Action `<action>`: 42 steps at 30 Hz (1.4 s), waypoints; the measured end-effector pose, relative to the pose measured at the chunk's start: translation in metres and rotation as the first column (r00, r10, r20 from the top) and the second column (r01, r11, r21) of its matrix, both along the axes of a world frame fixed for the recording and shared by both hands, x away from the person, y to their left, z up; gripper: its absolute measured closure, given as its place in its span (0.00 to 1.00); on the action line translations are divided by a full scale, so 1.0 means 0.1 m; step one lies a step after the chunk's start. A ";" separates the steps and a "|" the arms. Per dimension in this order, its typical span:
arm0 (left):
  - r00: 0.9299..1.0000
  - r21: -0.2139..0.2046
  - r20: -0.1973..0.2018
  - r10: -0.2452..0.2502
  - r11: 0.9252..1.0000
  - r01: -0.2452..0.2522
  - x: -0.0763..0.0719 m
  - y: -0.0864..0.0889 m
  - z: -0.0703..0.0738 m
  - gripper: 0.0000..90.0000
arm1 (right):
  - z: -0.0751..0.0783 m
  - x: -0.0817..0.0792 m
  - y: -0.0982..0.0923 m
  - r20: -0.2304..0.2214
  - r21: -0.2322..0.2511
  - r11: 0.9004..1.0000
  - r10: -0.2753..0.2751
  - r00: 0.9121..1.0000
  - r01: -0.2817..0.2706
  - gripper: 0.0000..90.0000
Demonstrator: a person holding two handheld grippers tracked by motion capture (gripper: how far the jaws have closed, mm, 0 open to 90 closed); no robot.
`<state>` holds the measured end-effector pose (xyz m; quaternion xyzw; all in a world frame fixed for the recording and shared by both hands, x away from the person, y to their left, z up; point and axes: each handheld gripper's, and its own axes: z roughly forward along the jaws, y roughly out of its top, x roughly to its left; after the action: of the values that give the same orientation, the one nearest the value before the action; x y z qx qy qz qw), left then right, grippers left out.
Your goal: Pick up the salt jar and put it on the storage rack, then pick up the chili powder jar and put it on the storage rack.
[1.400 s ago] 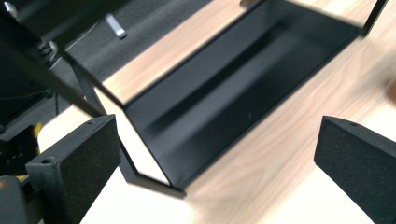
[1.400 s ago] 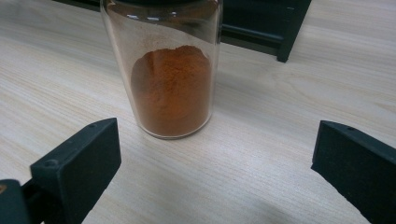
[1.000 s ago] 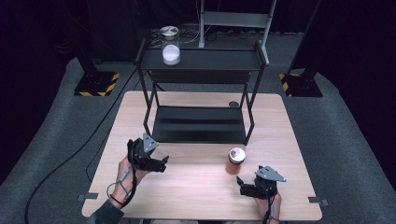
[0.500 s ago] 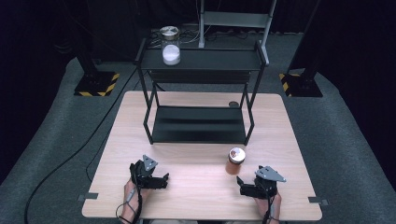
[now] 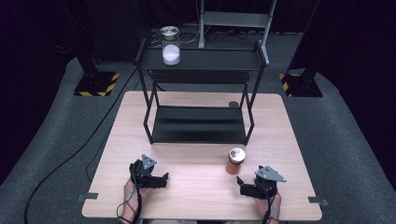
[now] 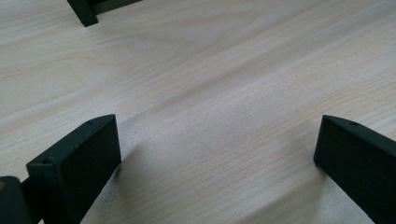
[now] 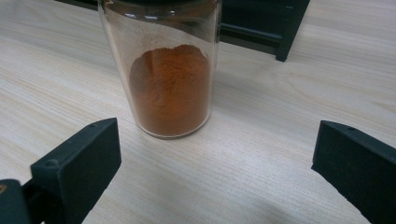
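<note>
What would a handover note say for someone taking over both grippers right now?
Left gripper: open, empty, low over the light wooden table, near its front left.
Right gripper: open, empty, aimed at the glass jar of orange-red powder, which stands upright on the table just ahead of its jaws, untouched.
Black two-tier metal rack: a glass jar of white powder stands on its top shelf; the lower shelf is bare.
Done: apparently the white jar.
Left: probably grasp and shelve the orange-red jar.

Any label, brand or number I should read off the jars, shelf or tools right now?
None readable.
Orange-powder jar: bare glass, no label.
White-powder jar on the shelf: too small to tell.
Hazard-striped bases: stripes, no words.
</note>
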<state>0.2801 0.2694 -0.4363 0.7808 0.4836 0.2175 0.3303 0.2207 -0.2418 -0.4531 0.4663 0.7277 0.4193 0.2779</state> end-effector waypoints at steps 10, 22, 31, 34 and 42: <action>1.000 -0.018 -0.017 -0.001 1.000 0.000 0.03 0.03 0.00 0.00 | 0.00 0.00 0.00 -0.001 -0.002 1.000 0.001 1.000 -0.001 0.00; 1.000 -0.018 -0.017 -0.001 1.000 0.001 0.03 0.03 0.00 0.00 | 0.01 0.01 0.03 -0.009 -0.014 1.000 -0.004 1.000 0.004 0.00; 1.000 -0.018 -0.017 -0.001 1.000 0.001 0.03 0.03 0.00 0.00 | 0.06 0.05 0.08 -0.041 -0.035 0.999 -0.021 0.999 0.020 0.00; 1.000 -0.018 -0.017 -0.001 1.000 0.001 0.03 0.03 0.00 0.00 | 0.10 0.09 0.12 -0.064 -0.052 0.998 -0.027 0.998 0.024 0.00; 1.000 -0.018 -0.017 -0.001 1.000 0.001 0.03 0.03 0.00 0.00 | 0.36 0.28 0.17 -0.072 -0.041 0.995 0.083 0.994 -0.086 0.00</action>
<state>0.2836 0.2727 -0.4358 0.7800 0.4879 0.2063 0.3331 0.2488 -0.2245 -0.4167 0.4432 0.7652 0.3980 0.2441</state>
